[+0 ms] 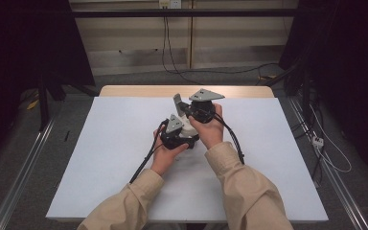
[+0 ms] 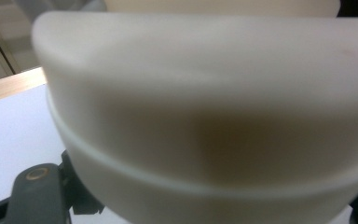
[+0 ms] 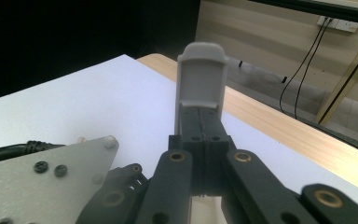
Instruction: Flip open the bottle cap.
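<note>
Surface: white sheet [image 1: 115, 143] on a wooden table [image 1: 124, 90]; cables on the grey floor at 12 o'clock.
Right gripper [image 3: 200, 70]: jaws pressed together, grey tips pointing toward 11 o'clock.
Left gripper [image 1: 177, 132]: jaw gap cannot be told; a blurred cream surface [image 2: 205, 116] lies close before its camera.

Tabletop [image 1: 124, 143]: rectangular, covered almost wholly by a pale white-grey sheet [image 1: 268, 158], smooth and unmarked. Light wooden edge [image 1: 139, 91] left bare along the far side, past the sheet's far border; same wood strip seen in the right gripper view [image 3: 279, 121] and at the left of the left gripper view [image 2: 9, 86]. Standing on a grey floor [image 1: 76, 110], with metal rails [image 1: 24, 167] running along both sides. Black cables [image 1: 141, 165] trailing down across the sheet near the middle, toward the near edge; whether resting flat on it cannot be told.
</note>
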Tool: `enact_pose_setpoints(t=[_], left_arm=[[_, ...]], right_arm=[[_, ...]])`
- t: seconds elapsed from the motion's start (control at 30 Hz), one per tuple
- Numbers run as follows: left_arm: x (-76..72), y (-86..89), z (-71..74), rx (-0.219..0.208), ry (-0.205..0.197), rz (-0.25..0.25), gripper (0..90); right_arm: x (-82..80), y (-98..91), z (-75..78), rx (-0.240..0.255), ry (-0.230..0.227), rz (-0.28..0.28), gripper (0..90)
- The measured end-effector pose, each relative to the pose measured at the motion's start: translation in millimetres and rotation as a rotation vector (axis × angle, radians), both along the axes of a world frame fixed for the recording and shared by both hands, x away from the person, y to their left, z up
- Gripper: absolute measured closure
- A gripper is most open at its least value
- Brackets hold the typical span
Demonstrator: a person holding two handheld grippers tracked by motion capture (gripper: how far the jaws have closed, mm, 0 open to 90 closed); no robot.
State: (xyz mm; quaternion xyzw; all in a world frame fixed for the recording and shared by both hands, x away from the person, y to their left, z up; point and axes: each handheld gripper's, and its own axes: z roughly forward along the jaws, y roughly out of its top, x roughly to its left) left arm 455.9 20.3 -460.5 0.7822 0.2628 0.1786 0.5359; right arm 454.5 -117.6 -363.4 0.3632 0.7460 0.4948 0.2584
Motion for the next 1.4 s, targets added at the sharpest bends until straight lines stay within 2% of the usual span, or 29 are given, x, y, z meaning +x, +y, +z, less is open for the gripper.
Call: enact_pose_setpoints(t=[0.1, 0.13, 0.17, 0.2, 0.3, 0.4, 0.43, 0.77, 0.83, 0.9, 1.13, 1.27, 1.37, 1.4], left_arm=[[0.4, 0.4, 0.1, 0.001, -0.002, 0.002, 18.8], [-0.3, -0.2, -0.4, -0.017, 0.017, 0.007, 18.8], [1.0, 1.1, 0.1, -0.003, 0.005, 0.001, 18.8], [0.2, 0.0, -0.5, -0.025, 0.023, 0.009, 18.9], [0.4, 0.2, -0.6, -0.028, 0.026, 0.01, 18.9], [0.1, 0.0, -0.5, -0.025, 0.023, 0.01, 18.9], [1.2, 1.1, 0.1, -0.001, 0.006, 0.001, 18.9], [0.2, 0.0, -0.4, -0.016, 0.015, 0.012, 18.9], [0.4, 0.4, -0.2, -0.009, 0.013, 0.009, 18.9], [-0.4, -0.4, -0.5, -0.021, 0.021, 0.022, 18.9], [0.2, 0.0, -0.4, -0.016, 0.016, 0.014, 18.9], [0.1, 0.0, -0.2, -0.004, 0.01, 0.013, 18.9], [-0.6, -0.7, -0.6, -0.017, 0.017, 0.014, 18.9], [-0.5, -0.5, -0.3, -0.002, 0.007, 0.016, 18.9]], right_arm=[[0.8, 2.8, -2.6, -0.008, -0.005, 0.005, 90.0], [1.0, 4.1, -3.1, -0.009, -0.008, 0.008, 90.0], [1.5, 5.1, -3.7, -0.004, -0.007, 0.008, 90.0], [2.1, 5.6, -3.8, -0.005, -0.007, 0.009, 90.0], [4.2, 5.0, -3.4, 0.001, -0.006, 0.007, 90.0], [6.3, 3.1, -3.0, 0.003, -0.004, 0.002, 90.0], [6.7, 2.6, -3.1, 0.005, -0.001, 0.001, 90.0], [11.0, 3.0, -7.6, 0.01, 0.005, 0.017, 90.0], [12.0, 2.6, -8.3, 0.01, 0.007, 0.019, 90.0], [12.7, 2.8, -8.5, 0.01, 0.011, 0.018, 90.0], [14.8, 5.6, -7.5, -0.015, 0.02, 0.018, 90.0], [15.9, 6.3, -9.0, -0.007, 0.022, 0.017, 90.0], [16.6, 7.4, -10.1, -0.002, 0.021, 0.017, 90.0], [16.8, 7.8, -10.3, 0.001, 0.021, 0.019, 90.0]])
